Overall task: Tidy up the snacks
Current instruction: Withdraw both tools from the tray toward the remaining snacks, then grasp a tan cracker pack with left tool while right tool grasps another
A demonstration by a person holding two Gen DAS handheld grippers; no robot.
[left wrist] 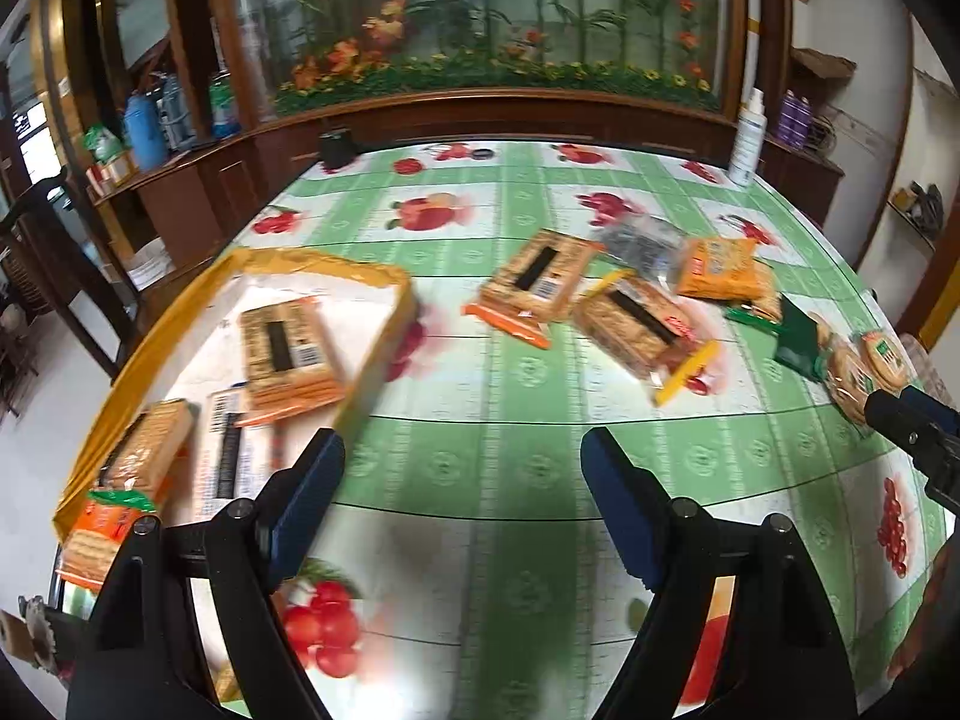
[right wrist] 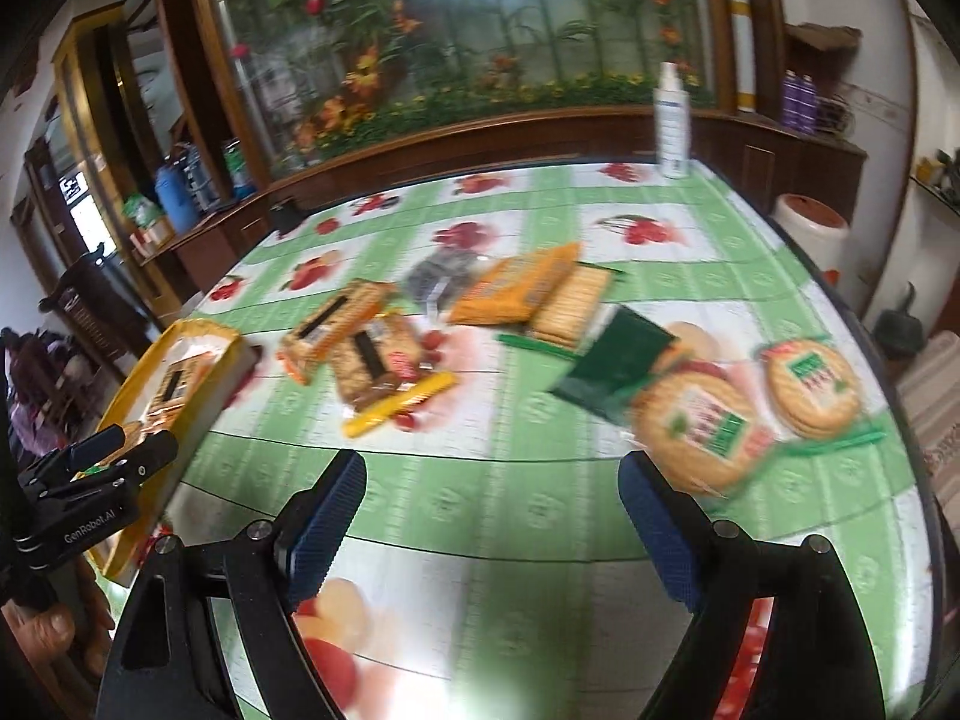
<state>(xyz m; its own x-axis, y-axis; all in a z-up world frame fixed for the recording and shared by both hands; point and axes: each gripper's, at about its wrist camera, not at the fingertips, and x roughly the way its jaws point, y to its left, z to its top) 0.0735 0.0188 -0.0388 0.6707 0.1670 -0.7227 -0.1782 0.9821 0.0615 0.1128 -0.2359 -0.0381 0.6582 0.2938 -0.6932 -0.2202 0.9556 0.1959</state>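
Both grippers' fingers (left wrist: 624, 504) gape empty (over tablecloth), snack packets (left wrist: 636, 324) lying well beyond them.

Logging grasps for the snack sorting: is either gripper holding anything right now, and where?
Nothing held: left gripper and right gripper are both open and empty.

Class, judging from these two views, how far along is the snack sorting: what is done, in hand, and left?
Done: several cracker packs lie in the yellow box. In hand: nothing; left gripper and right gripper are open and empty. Left: square packs, round biscuit packs and others on the table.
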